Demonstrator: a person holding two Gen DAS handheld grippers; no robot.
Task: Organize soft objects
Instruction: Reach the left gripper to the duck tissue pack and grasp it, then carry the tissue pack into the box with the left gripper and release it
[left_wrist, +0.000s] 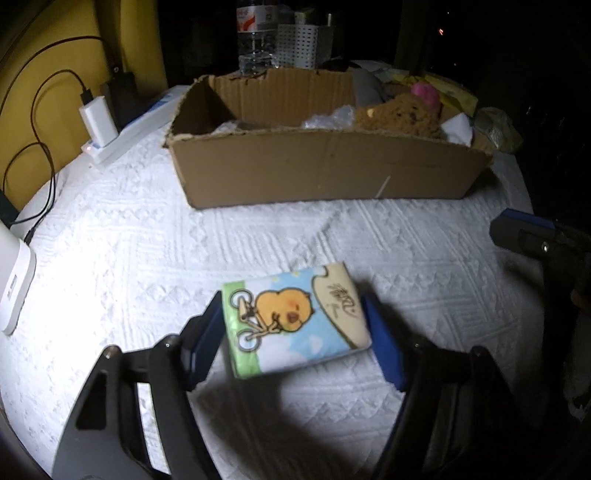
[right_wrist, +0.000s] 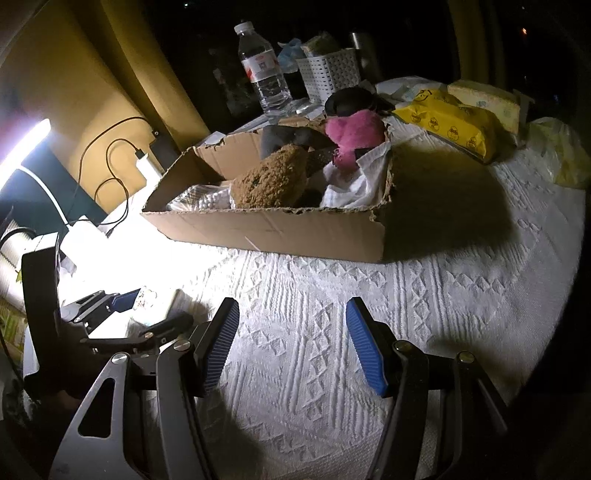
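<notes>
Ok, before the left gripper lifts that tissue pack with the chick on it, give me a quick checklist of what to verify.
1. Tissue pack sits between the left gripper fingers: ok.
2. Fingers pressing firmly on both sides of the pack: cannot tell; the left one touches, the right one looks just at the edge.
3. Cardboard box has free room at its left end: ok.
4. Path from the pack to the box over the white cloth is clear: ok.
5. Right gripper is open, holds nothing and stands off to the side: ok.
</notes>
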